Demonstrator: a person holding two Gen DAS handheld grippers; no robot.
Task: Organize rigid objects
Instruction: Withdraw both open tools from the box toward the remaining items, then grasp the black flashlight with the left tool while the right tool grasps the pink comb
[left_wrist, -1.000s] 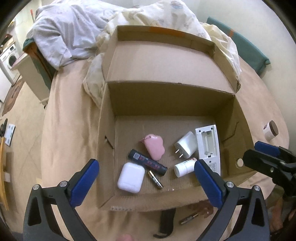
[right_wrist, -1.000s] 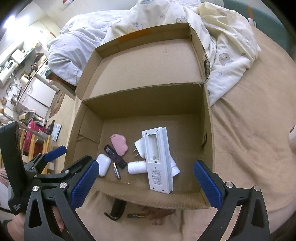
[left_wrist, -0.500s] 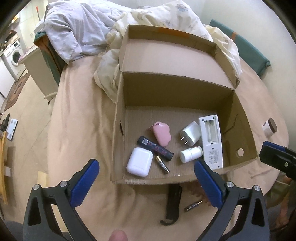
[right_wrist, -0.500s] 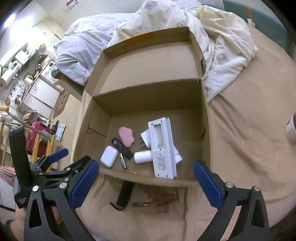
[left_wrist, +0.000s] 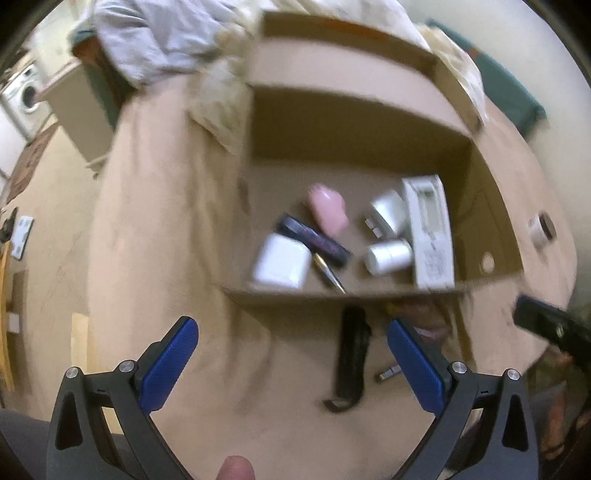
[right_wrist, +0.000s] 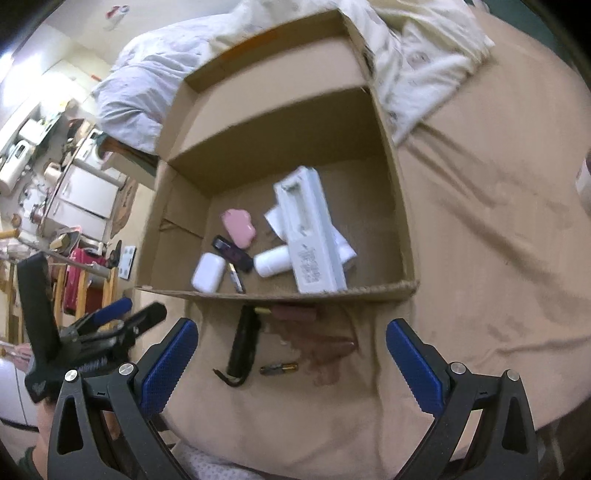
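An open cardboard box (left_wrist: 491, 236) (right_wrist: 402, 236) sits on the tan bed sheet. Inside lie a white remote (left_wrist: 428, 229) (right_wrist: 314, 243), a white earbud case (left_wrist: 282, 260) (right_wrist: 208, 272), a pink cloud-shaped object (left_wrist: 328, 210) (right_wrist: 239, 227), a white charger plug (left_wrist: 388, 214), a white cylinder (left_wrist: 389, 256) (right_wrist: 272, 261), a dark stick (left_wrist: 314, 240) (right_wrist: 232, 252) and a battery (left_wrist: 330, 277) (right_wrist: 236, 282). Outside the box's front wall lie a black object (left_wrist: 351, 354) (right_wrist: 243, 341) and a small battery (left_wrist: 388, 373) (right_wrist: 279, 368). My left gripper (left_wrist: 291, 365) and right gripper (right_wrist: 291, 363) are both open and empty, held back over the sheet in front of the box.
A small jar with a brown lid (left_wrist: 541, 230) stands on the sheet right of the box. A dark stain (right_wrist: 317, 343) marks the sheet by the box front. Crumpled bedding (right_wrist: 417, 55) lies behind the box. The bed's left edge drops to the floor.
Both grippers have pulled back from the box toward me; the box now sits farther ahead, and the black object and small battery outside it are in fuller view. Both stay open.
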